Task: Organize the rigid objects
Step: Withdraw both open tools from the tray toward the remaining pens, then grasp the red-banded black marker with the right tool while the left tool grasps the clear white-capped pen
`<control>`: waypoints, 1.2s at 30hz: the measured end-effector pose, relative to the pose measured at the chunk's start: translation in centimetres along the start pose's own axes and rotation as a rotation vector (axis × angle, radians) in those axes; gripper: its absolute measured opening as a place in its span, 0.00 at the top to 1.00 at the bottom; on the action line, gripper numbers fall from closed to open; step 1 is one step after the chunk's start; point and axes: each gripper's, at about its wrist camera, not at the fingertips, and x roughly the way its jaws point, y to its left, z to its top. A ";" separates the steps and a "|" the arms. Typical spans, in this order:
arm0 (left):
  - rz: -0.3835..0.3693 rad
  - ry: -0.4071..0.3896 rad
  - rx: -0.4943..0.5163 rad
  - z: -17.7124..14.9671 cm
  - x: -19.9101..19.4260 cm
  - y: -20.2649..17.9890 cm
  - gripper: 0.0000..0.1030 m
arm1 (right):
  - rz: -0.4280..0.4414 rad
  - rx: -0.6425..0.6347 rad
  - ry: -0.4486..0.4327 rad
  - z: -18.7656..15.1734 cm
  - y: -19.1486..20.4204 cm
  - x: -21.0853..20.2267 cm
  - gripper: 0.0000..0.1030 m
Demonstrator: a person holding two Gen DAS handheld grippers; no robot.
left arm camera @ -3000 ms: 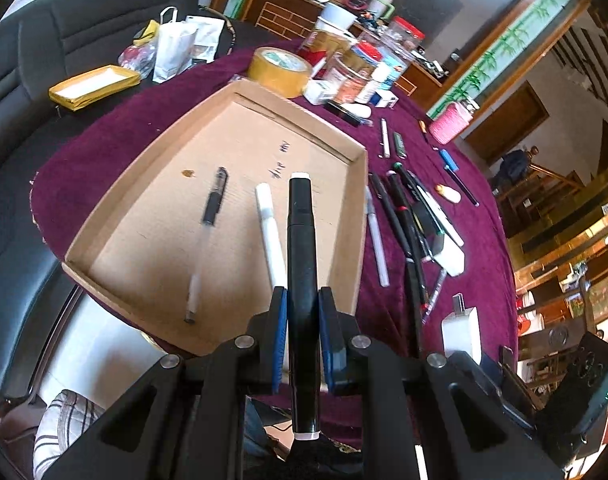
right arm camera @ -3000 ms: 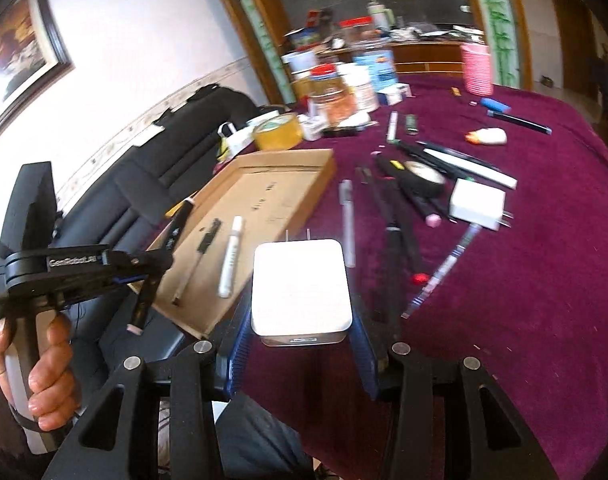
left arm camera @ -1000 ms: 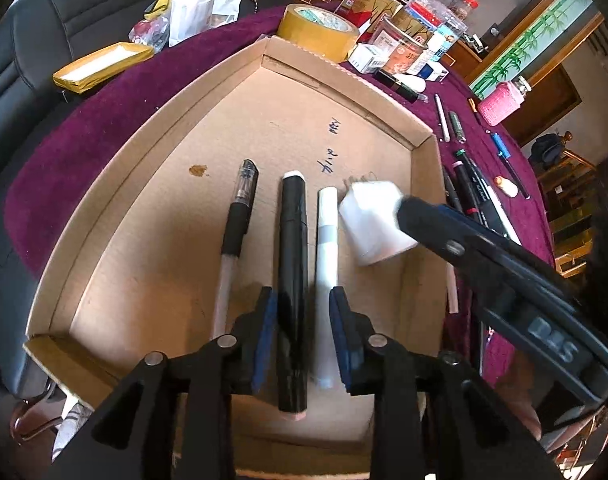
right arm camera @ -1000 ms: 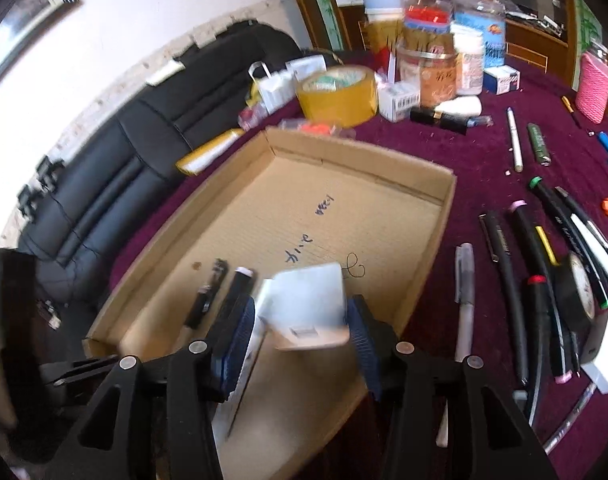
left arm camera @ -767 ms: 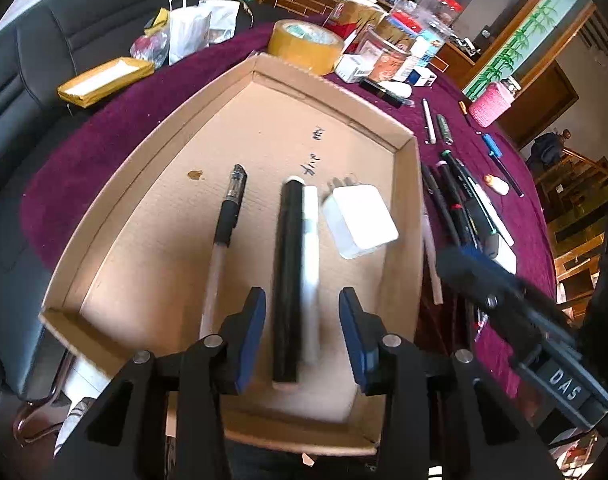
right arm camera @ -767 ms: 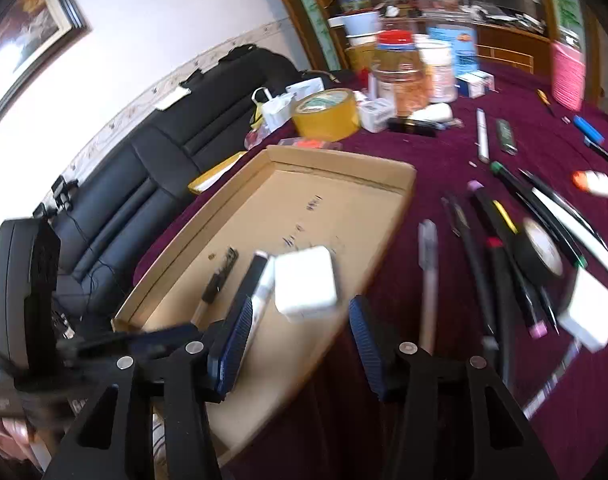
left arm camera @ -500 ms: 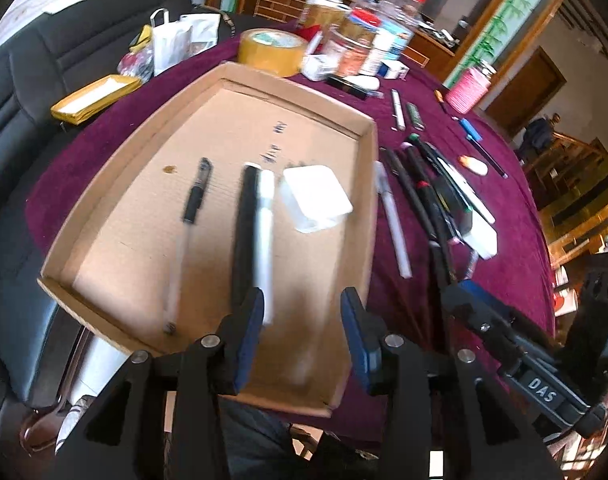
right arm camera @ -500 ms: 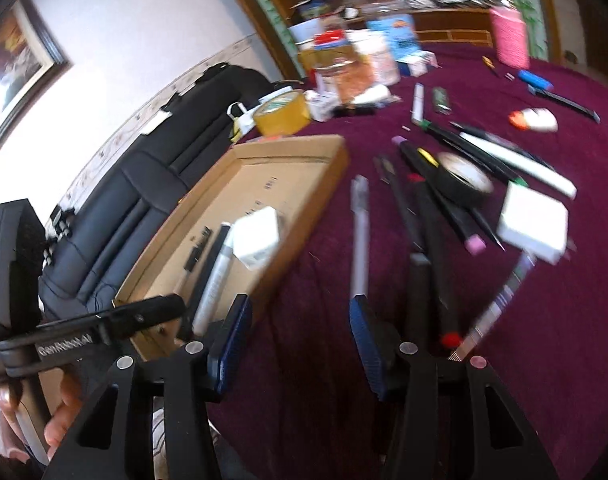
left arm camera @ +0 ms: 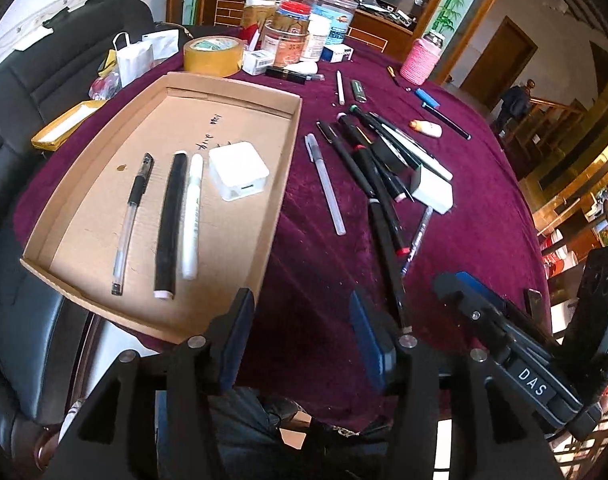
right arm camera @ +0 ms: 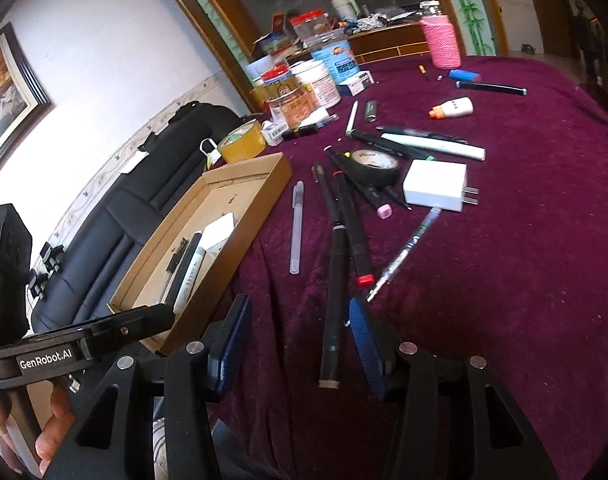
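A cardboard tray is being filled on a table under a purple cloth. Already lying in it side by side are a clear pen, a black marker, a white marker and a white charger. The left gripper is being opened with nothing between its jaws; the right gripper is being held wide and empty. A long black pen is being framed by the right jaws, judged the next pick.
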 end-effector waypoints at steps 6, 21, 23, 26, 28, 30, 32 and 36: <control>-0.001 0.014 0.009 -0.2 0.4 -0.4 0.52 | -0.003 -0.041 -0.003 -0.8 0.1 -0.8 0.48; 0.014 0.048 0.018 1.2 2.8 -0.6 0.51 | -0.103 -0.092 0.025 -0.2 0.0 0.5 0.50; 0.005 0.056 0.017 1.5 3.2 -0.7 0.47 | -0.110 -0.087 0.028 0.1 -0.4 0.8 0.50; 0.004 0.067 0.030 1.9 3.9 -1.1 0.47 | -0.110 -0.081 0.034 0.6 -0.7 1.3 0.50; 0.006 0.071 0.044 2.3 4.4 -1.4 0.47 | -0.106 -0.078 0.041 0.9 -1.1 1.7 0.50; 0.006 0.073 0.047 2.7 4.8 -1.6 0.47 | -0.100 -0.074 0.048 1.3 -1.4 2.1 0.50; 0.003 0.080 0.043 3.3 5.5 -1.7 0.47 | -0.091 -0.068 0.058 1.7 -1.8 2.7 0.50; 0.003 0.094 0.031 4.3 6.7 -1.7 0.47 | -0.078 -0.053 0.077 2.7 -2.6 4.0 0.50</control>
